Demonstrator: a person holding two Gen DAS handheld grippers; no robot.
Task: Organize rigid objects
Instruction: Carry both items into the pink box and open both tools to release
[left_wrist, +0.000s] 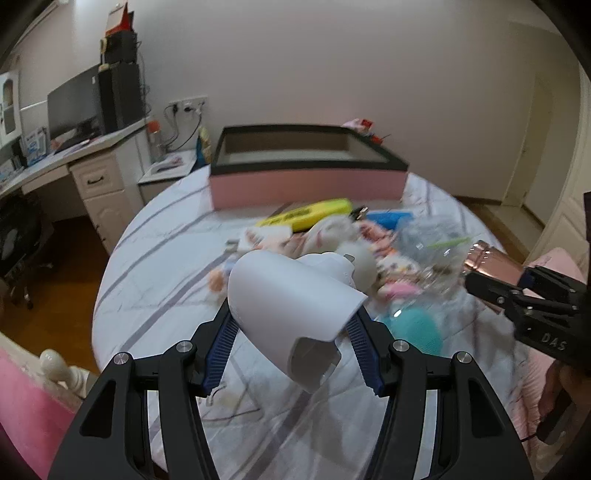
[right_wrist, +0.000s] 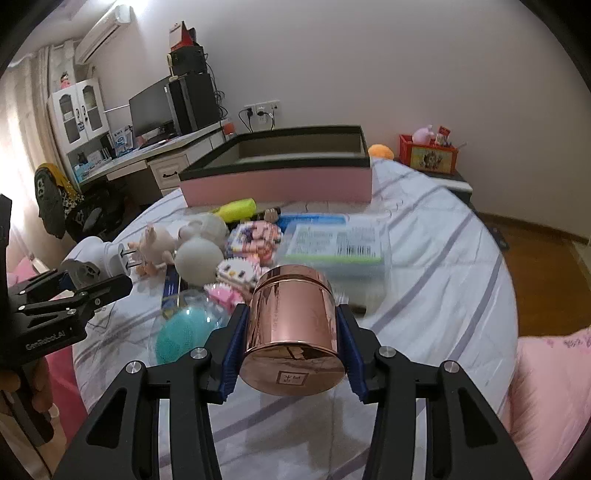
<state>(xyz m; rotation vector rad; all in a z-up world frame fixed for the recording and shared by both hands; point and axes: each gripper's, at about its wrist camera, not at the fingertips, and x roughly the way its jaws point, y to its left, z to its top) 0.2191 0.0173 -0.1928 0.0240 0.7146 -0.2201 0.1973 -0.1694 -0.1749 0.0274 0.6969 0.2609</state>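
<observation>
Left tongs (left_wrist: 293, 325): clamped on a white plug-in device (left_wrist: 295, 302), blue pads (left_wrist: 221, 343) pressed to both its sides; held above the bedsheet (left_wrist: 166, 240).
White device: a rounded shell with a cut-out opening facing the camera; the right wrist view shows two metal prongs (right_wrist: 127, 256) at its far end, pointing away from the left tongs.
Right tongs (right_wrist: 293, 332): clamped on a copper tin (right_wrist: 295, 321), a blue pad (right_wrist: 232, 350) on each side of it.
Copper tin: lying on its side between the fingers, flat base with a small square label (right_wrist: 291, 377) turned toward the camera; in the left wrist view it shows at the right, just beyond the right tongs' tips (left_wrist: 487, 258).
Pink box (left_wrist: 306, 166): open, dark-rimmed, well ahead of both tongs at the far end of the bed; the part of its inside that shows holds nothing.
Pile between tongs and box: yellow item (left_wrist: 306, 216) just before the box, white ball (right_wrist: 195, 260), pale toy animal (right_wrist: 155, 240), block figures (right_wrist: 255, 236), flat clear case (right_wrist: 332, 243).
Teal item (right_wrist: 181, 332): under a clear dome, just left of the right tongs and just right of the left tongs.
Desk (left_wrist: 55, 158): well to the left, with a monitor (left_wrist: 72, 105).
</observation>
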